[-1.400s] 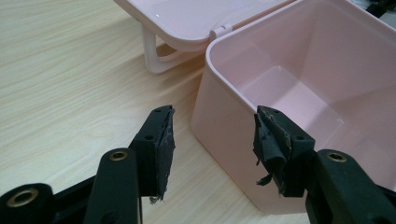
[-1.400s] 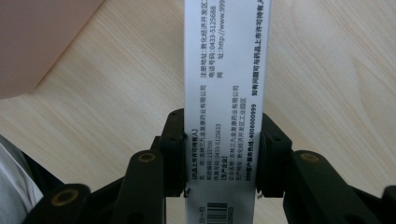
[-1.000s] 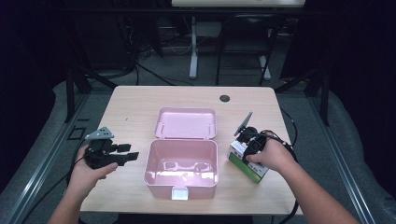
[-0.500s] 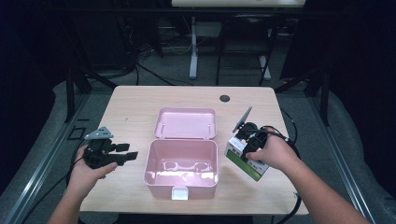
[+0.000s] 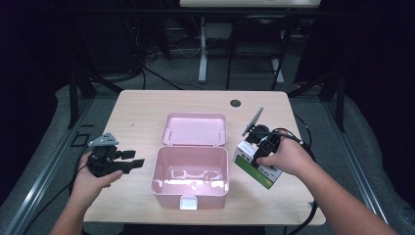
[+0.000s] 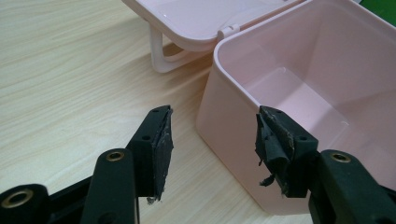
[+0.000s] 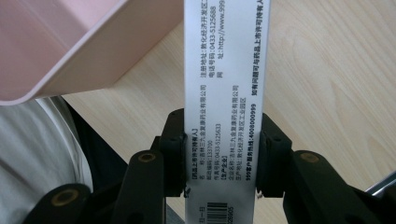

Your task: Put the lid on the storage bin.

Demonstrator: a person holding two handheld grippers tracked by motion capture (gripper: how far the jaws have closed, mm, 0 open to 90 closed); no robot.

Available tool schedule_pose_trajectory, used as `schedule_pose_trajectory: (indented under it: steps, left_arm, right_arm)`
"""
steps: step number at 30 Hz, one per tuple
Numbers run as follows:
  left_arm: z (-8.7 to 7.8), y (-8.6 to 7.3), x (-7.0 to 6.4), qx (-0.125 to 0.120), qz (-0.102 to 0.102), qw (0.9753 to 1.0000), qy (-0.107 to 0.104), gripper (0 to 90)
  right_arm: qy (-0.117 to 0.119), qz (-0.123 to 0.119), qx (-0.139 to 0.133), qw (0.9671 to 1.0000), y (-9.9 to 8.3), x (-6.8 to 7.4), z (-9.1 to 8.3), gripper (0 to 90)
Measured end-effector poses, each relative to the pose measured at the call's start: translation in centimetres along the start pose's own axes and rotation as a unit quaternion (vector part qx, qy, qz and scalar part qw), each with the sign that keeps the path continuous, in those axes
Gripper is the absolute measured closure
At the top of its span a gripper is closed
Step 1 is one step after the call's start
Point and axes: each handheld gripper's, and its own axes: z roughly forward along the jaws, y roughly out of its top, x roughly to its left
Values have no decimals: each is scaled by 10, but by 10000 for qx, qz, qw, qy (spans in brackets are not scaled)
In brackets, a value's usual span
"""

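Between the right gripper's [image 7: 220, 156] jaws sat a white-and-green carton [image 7: 224, 93], pinched by its printed side beside the pink box [image 5: 190, 171]. Left gripper's [image 6: 212, 140] jaws stood spread, empty, at that box's outer wall above the desk [image 5: 142, 110].

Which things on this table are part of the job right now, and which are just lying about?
In the job:
- white and green carton, clamped in the right hand-held gripper
- open pink box
- left hand-held gripper, open beside the box

Lying about:
- black grommet in the tabletop

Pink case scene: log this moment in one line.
right tool: shut on white-green carton, beside case | left tool: open, idle | pink case: lid open
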Motion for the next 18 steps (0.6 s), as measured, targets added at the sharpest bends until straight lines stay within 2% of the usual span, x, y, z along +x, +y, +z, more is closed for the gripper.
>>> schedule_pose_trajectory:
  steps: [4, 6, 10, 18]
  left_arm:
    - [0, 0, 0, -6, -15, 10000, -5, 460]
    - [0, 0, -1, -8, -13, 10000, -8, 460]
    - [0, 0, -1, -8, -17, 10000, -9, 460]
    - [0, 0, 0, -13, -33, 10000, -21, 459]
  right_arm:
    - [-3, -8, -8, 10000, 1, 2, -5, 617]
    - [-28, -123, -21, 9999, 1, 3, -9, 617]
    - [-22, -90, -35, 10000, 2, 5, -14, 617]
    - [-63, -173, -102, 9998, 5, 7, -29, 617]
